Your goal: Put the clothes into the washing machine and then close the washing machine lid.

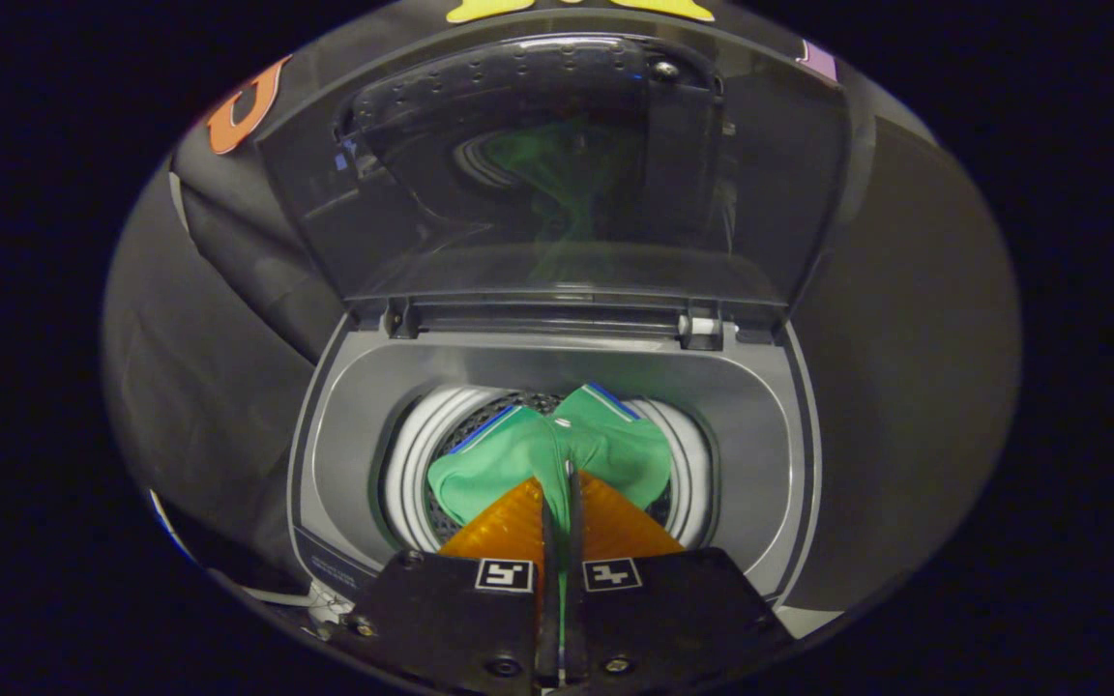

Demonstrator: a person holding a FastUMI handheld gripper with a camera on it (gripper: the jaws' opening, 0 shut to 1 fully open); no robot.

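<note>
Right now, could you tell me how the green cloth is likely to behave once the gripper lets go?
The green cloth, pinched between the gripper fingers, folds and sags, so it is probably floppy and light. Released, it should drop limply into the drum, though an edge may catch on the rim.

Fisheye riding the claw [557, 483], angled down, close over the washing machine [557, 387] (lid [557, 174] raised)

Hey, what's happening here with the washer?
A hand-held gripper is shut on a green garment, holding it over the drum of a top-loading washing machine. The cloth bunches between the fingers, just above the opening. The lid stands open behind it and is not yet closed.
</note>
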